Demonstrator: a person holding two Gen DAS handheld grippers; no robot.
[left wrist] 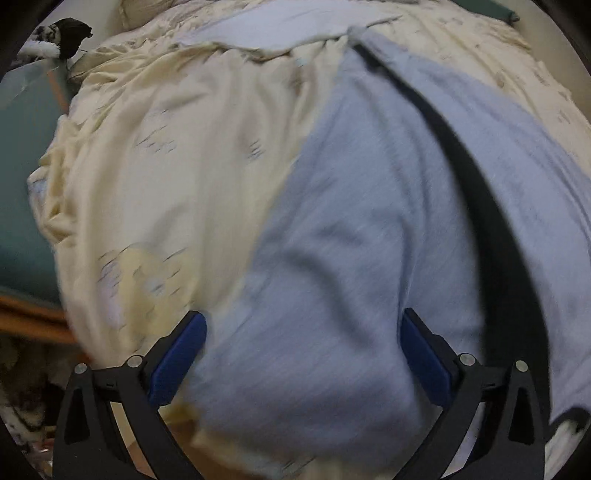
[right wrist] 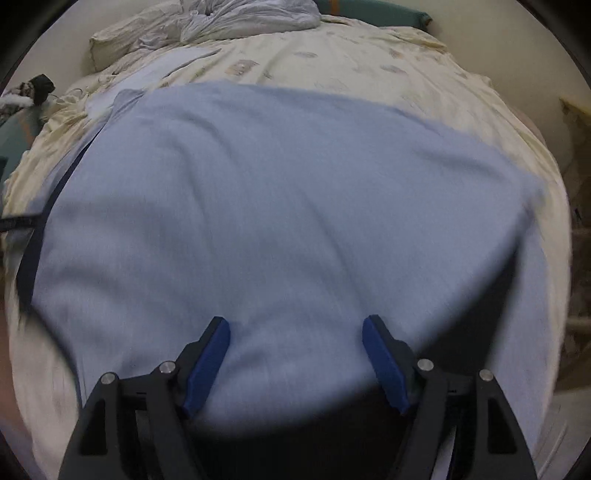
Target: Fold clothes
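Observation:
A pale blue garment [left wrist: 351, 258] with a dark stripe [left wrist: 491, 206] along one side lies spread on a cream bedspread [left wrist: 155, 155]. In the left wrist view my left gripper [left wrist: 304, 325] hangs over the garment's near edge, jaws wide apart, nothing pinched between the blue pads [left wrist: 177, 362]. In the right wrist view the garment [right wrist: 288, 206] fills most of the picture, its dark stripe [right wrist: 48, 206] running down the left side. My right gripper [right wrist: 295, 326] is above the cloth, jaws wide apart, with no fold between the pads [right wrist: 384, 362]. A dark shadow covers the cloth's near edge.
A crumpled white pillow and sheet [right wrist: 207, 22] sit at the head of the bed. Teal bedding [left wrist: 22, 177] and a wooden rail [left wrist: 33, 317] lie off the left side. A dark object [left wrist: 70, 35] rests at the far left corner. A wall [right wrist: 535, 55] is to the right.

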